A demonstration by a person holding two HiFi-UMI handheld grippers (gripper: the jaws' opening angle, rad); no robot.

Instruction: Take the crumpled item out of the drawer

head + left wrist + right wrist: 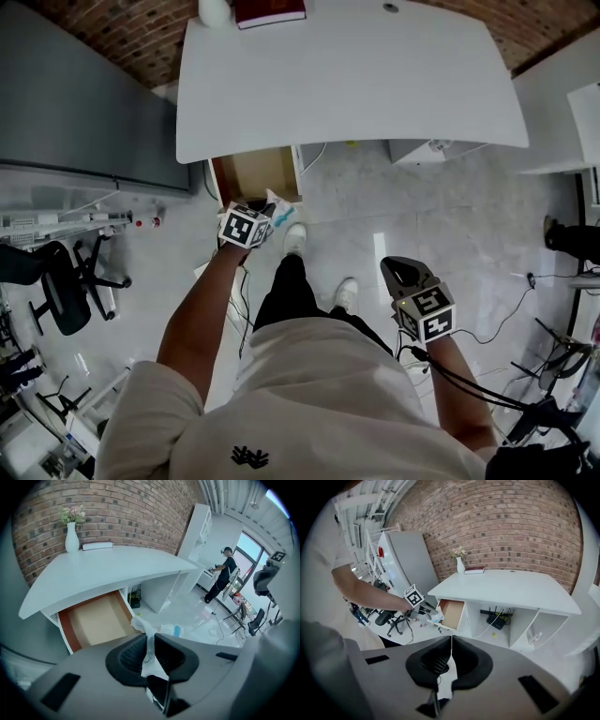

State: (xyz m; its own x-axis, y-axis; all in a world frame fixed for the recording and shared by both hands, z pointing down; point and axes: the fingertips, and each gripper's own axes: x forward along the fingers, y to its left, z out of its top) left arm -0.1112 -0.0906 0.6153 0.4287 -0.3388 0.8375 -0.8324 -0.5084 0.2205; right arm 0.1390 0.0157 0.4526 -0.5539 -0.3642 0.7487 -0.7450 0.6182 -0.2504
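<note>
My left gripper (265, 208) is shut on the crumpled item (280, 216), a white wrapper with a blue patch, just in front of the open wooden drawer (255, 173). In the left gripper view the crumpled item (157, 629) runs as a strip between the pads of the left gripper (150, 643), and the drawer (96, 619) below the white desk (103, 571) shows a bare bottom. My right gripper (397, 269) hangs low at the right, shut with nothing in it. The right gripper view shows the right gripper (451, 641), the left gripper (423, 609) and the drawer (451, 613).
A white vase with flowers (71, 536) and a dark book (97, 545) stand on the desk's far side. A grey cabinet (84, 103) and an office chair (61, 281) are at the left. Cables (487, 333) lie on the floor at the right. A person (220, 576) stands far off.
</note>
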